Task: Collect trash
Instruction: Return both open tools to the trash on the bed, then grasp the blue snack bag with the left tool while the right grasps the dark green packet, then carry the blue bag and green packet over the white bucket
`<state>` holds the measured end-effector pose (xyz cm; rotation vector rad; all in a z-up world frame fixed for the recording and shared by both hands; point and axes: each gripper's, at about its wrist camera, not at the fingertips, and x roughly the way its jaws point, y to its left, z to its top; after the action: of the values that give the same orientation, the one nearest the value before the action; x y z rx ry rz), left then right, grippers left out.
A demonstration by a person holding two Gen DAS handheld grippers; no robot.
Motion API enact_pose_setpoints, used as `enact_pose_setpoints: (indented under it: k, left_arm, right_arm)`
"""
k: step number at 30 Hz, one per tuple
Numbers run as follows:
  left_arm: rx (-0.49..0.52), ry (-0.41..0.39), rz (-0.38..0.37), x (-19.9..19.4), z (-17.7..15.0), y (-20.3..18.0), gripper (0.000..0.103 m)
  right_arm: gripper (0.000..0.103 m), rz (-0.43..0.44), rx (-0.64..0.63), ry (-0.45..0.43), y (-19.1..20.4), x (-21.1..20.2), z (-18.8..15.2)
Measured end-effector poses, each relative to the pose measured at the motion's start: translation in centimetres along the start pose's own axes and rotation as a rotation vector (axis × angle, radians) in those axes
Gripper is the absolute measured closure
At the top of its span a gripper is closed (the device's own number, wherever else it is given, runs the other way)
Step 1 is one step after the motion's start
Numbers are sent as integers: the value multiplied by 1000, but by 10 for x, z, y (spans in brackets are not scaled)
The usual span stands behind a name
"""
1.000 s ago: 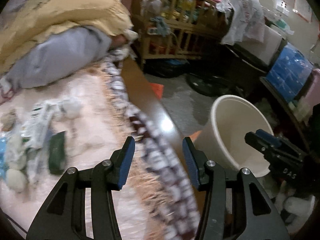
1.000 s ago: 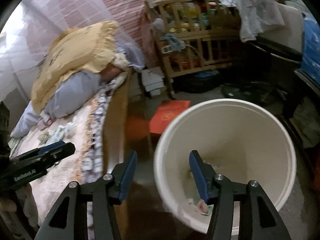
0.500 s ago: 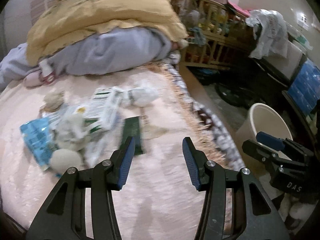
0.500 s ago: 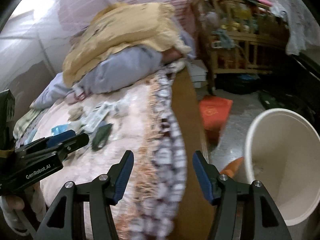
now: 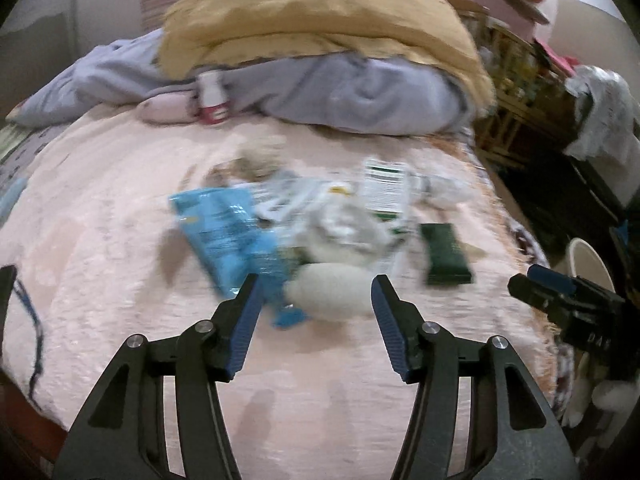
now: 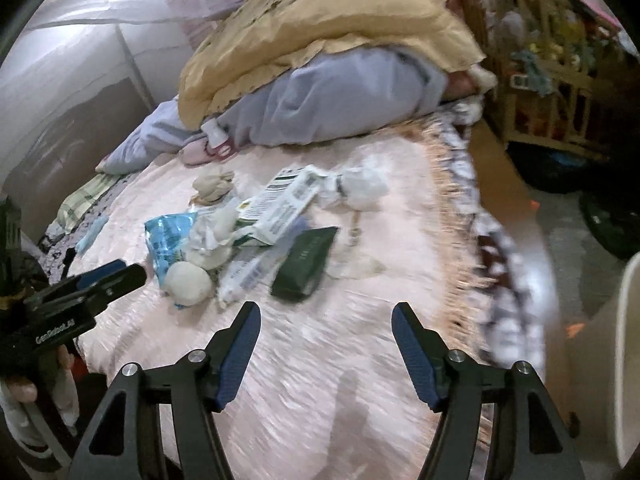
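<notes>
On the pink bed cover (image 6: pixel 360 360), a round crumpled white paper ball (image 5: pixel 332 294) lies just ahead of the opening, empty left gripper (image 5: pixel 316 304), while the right gripper (image 6: pixel 326 334), also opening and empty, hovers near a dark green flat packet (image 6: pixel 306 266).

Dim indoor light, brightest through the sheer curtain (image 6: pixel 80 4) at 10 o'clock in the right view. Heavy motion smear across the pink bedspread (image 5: pixel 120 208) and litter pile (image 5: pixel 312 220), worst in the left view. Fisheye bending and black vignette at all corners; room at 3 o'clock falls into shadow.
</notes>
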<state>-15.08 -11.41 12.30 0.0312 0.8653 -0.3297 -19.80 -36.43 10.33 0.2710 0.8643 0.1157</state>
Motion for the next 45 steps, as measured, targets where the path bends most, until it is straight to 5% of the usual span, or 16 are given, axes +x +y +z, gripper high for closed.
enact_pose_setpoints:
  k: [12,17,19,21,35,45]
  left_arm:
    - [-175,50,8,53,13,81,45]
    - [-219,71,-42,90,20,88,45]
    - [-256,81,-83,99,20,90,54]
    - [-274,94,-83,103,21,91,86]
    - [-180,-19,-106,21,33,82,91]
    - [-65,-65,-196,-24,36,27,91]
  right_arm:
    - [39,-22,2,93,9,84,32]
    - [61,-15,17,105,1,93,33]
    - [68,13,27,103,-3,92,33]
    - [72,22,24,101,-4,91,32]
    - [74,114,-11,15,13,22,16]
    - [74,115,-29,-47,18,-21,8]
